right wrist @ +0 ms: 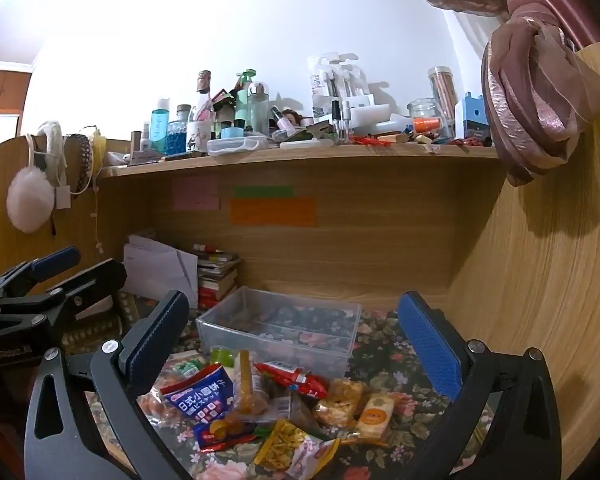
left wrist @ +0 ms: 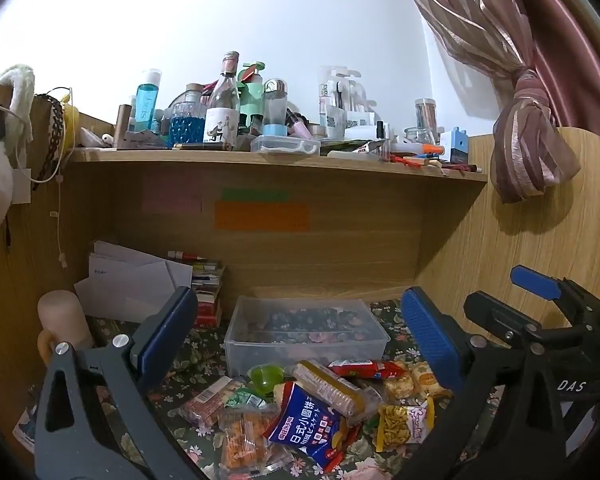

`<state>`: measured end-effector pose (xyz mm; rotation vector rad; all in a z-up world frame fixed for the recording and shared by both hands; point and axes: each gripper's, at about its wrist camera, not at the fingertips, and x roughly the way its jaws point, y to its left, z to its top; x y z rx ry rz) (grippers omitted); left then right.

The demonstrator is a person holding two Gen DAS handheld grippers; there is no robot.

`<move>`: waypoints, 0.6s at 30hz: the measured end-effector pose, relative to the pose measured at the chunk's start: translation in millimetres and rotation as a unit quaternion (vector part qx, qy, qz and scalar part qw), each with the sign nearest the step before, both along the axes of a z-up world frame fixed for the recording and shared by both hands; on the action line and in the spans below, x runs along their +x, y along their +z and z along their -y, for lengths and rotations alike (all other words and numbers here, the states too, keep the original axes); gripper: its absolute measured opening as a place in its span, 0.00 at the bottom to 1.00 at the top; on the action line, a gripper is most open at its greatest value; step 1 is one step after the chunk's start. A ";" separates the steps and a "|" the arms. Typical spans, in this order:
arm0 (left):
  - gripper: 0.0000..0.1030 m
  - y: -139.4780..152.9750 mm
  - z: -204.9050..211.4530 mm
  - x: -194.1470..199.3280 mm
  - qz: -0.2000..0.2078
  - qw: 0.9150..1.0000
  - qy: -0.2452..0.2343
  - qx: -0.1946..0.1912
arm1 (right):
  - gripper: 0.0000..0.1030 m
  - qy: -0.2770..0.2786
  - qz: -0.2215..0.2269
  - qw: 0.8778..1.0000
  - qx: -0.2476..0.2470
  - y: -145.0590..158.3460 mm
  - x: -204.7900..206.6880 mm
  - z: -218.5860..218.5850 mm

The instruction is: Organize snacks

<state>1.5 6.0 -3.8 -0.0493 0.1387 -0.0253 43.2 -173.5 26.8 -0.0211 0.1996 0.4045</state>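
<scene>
A: On the flowered surface (left wrist: 172,364), below the crowded shelf (left wrist: 276,158), what lies there?

B: A heap of snacks (left wrist: 320,404), with a blue biscuit packet (left wrist: 306,426) on top, a red packet (right wrist: 290,378) and a yellow one (right wrist: 286,446) among them. Just behind the heap stands a clear plastic box (right wrist: 280,330); I see no snack inside it.

A: And the tools?

B: The left tool (left wrist: 300,332) hovers above the heap with its jaws spread wide and nothing between them. The right tool (right wrist: 294,338) is just the same: wide open, gripping nothing, pointing toward the box.

A: Anything at the back?

B: White papers (left wrist: 136,280) and a stack of books (right wrist: 218,276) at the left, and coloured notes (right wrist: 274,212) stuck on the wooden back panel.
</scene>
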 end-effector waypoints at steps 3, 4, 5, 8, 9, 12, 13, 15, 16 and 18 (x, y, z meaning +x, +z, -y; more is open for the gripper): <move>1.00 -0.3 -0.9 0.1 0.000 1.000 0.000 -0.002 | 1.00 0.001 0.000 1.000 -0.003 -2.2 -2.1 -5.6; 1.00 -0.6 -1.2 0.4 -0.001 1.000 -0.001 -0.003 | 1.00 0.001 0.000 1.000 -0.003 -2.6 -1.6 -6.0; 1.00 -0.9 -1.7 1.1 -0.001 1.000 0.000 -0.004 | 1.00 0.001 0.000 1.000 -0.003 -2.6 -1.6 -6.0; 1.00 -2.4 -2.7 2.1 -0.002 1.000 0.001 -0.005 | 1.00 0.004 0.000 1.000 -0.003 -3.5 -0.9 -6.4; 1.00 -2.6 -2.7 2.5 -0.002 1.000 0.001 -0.005 | 1.00 0.003 0.000 1.000 -0.003 -4.1 -0.4 -6.6; 1.00 -3.0 -2.2 3.1 -0.003 1.000 0.003 -0.004 | 1.00 0.006 -0.002 1.000 -0.002 -4.4 0.0 -6.1; 1.00 -3.3 -2.2 3.3 -0.003 1.000 0.003 -0.004 | 1.00 0.006 -0.003 1.000 -0.002 -4.9 0.8 -6.1; 1.00 -3.4 -2.5 3.5 -0.003 1.000 0.002 -0.005 | 1.00 0.006 -0.004 1.000 -0.001 -6.3 1.3 -5.8; 1.00 -3.4 -2.3 3.7 -0.004 1.000 0.002 -0.005 | 1.00 0.006 -0.005 1.000 0.000 -6.5 1.6 -5.8; 1.00 -3.7 -1.9 4.2 -0.005 1.000 0.002 -0.005 | 1.00 0.008 -0.007 1.000 0.001 -7.4 2.4 -5.8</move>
